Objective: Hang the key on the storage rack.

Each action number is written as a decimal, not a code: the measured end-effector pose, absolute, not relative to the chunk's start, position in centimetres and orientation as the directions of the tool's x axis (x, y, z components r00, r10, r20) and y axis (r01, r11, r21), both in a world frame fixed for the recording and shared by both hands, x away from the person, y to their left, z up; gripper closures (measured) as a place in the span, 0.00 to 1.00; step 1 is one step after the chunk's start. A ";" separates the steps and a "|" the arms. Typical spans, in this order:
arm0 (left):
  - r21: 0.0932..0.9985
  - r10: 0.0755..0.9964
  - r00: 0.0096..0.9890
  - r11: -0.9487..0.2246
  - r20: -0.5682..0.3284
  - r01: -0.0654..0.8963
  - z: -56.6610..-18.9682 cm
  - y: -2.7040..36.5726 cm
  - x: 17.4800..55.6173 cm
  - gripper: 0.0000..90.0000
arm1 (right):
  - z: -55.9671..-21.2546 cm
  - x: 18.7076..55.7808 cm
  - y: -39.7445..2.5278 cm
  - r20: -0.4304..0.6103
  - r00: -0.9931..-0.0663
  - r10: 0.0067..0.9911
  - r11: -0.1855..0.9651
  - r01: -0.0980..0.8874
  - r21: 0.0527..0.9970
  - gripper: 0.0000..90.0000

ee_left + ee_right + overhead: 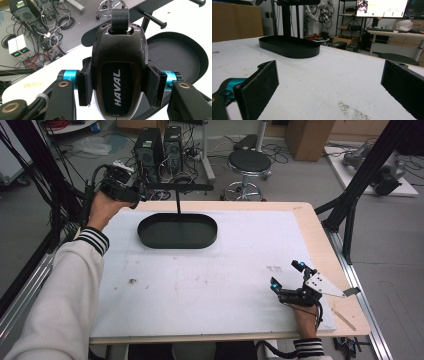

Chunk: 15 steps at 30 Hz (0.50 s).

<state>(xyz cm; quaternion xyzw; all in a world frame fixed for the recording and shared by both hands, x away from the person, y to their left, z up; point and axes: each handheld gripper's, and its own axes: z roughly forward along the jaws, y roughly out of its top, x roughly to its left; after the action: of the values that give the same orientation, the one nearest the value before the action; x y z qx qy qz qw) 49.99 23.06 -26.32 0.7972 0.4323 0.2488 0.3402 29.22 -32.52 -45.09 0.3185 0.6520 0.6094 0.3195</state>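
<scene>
My left gripper (118,86) is shut on a glossy dark brown car key fob (117,62) marked HAVAL, with a black strap loop (120,17) at its far end. In the high view the left gripper (131,194) is held in the air over the table's far left corner, just left of a black oval tray (177,240). A thin post (178,202) rises from the tray and carries a horizontal bar (175,186). My right gripper (287,276) rests open near the table's front right, nothing between its pads (260,86). The tray (289,47) lies far ahead of it.
A white mat (210,280) covers the wooden table, with a small dark stain (132,281). A wooden stick (345,318) lies at the right front edge. Computer towers (157,147), cables and a stool (248,165) stand on the floor beyond. A black frame strut (360,180) rises at the right.
</scene>
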 end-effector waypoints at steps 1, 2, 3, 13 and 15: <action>0.760 0.859 0.502 -0.393 0.102 0.518 -26.3 23.1 50.1 0.54 | -45.1 29.2 -32.5 -0.026 -0.594 0.804 0.052 0.026 0.998 0.00; 0.763 0.860 0.500 -0.388 0.098 0.517 -26.3 23.1 50.1 0.54 | -45.1 29.2 -32.5 -0.024 -0.595 0.803 0.049 0.026 0.998 0.00; 0.763 0.861 0.500 -0.385 0.094 0.519 -26.4 23.1 50.2 0.54 | -45.1 29.3 -32.6 -0.032 -0.592 0.805 0.052 0.017 0.998 0.00; 0.768 0.873 0.478 -0.369 0.093 0.524 -26.8 22.9 50.8 0.54 | -45.1 29.2 -32.7 -0.008 -0.596 0.803 0.033 0.031 0.999 0.00; 0.766 0.879 0.468 -0.364 0.094 0.530 -26.9 23.0 50.8 0.54 | -45.1 29.2 -32.7 -0.008 -0.596 0.803 0.033 0.031 0.999 0.00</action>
<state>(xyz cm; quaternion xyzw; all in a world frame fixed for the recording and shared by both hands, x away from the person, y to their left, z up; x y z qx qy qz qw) 50.84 23.04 -26.85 0.7856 0.4484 0.2548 0.3418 29.22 -32.68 -45.15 0.3223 0.6469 0.6162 0.3131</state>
